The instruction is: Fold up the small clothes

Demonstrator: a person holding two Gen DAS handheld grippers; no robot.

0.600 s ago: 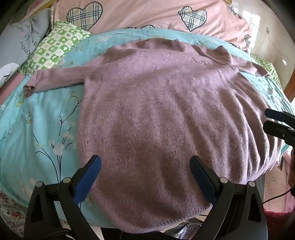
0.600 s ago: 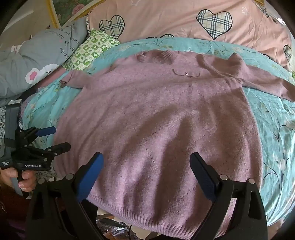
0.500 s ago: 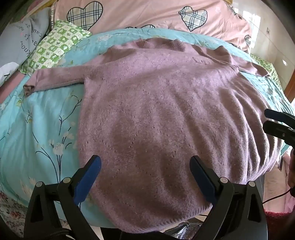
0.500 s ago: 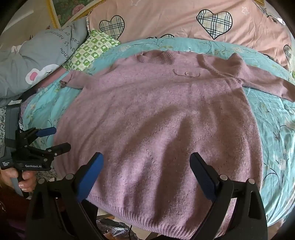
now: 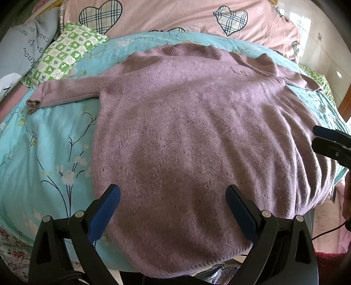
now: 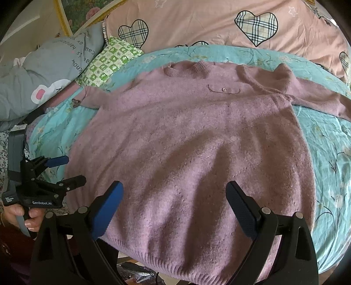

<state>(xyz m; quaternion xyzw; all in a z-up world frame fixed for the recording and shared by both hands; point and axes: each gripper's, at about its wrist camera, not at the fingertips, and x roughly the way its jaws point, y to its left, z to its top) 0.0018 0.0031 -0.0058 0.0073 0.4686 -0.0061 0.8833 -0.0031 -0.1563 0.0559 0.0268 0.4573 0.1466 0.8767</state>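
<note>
A mauve knitted sweater (image 5: pixel 186 131) lies flat, front up, on a turquoise floral bed cover (image 5: pixel 50 142). Its collar points away, its hem hangs over the near bed edge and both sleeves spread sideways. It also shows in the right wrist view (image 6: pixel 197 149), with a small chest pocket (image 6: pixel 223 89). My left gripper (image 5: pixel 173 208) is open and empty above the lower hem; it also shows from the side (image 6: pixel 65 171). My right gripper (image 6: pixel 174 206) is open and empty above the hem; its fingertips (image 5: pixel 324 140) show at the right edge of the left wrist view.
A pink duvet with plaid hearts (image 5: pixel 175 17) lies across the far side. A green checked pillow (image 5: pixel 65 50) and a grey cushion (image 6: pixel 50 65) sit at the far left. The bed edge runs just below the sweater's hem.
</note>
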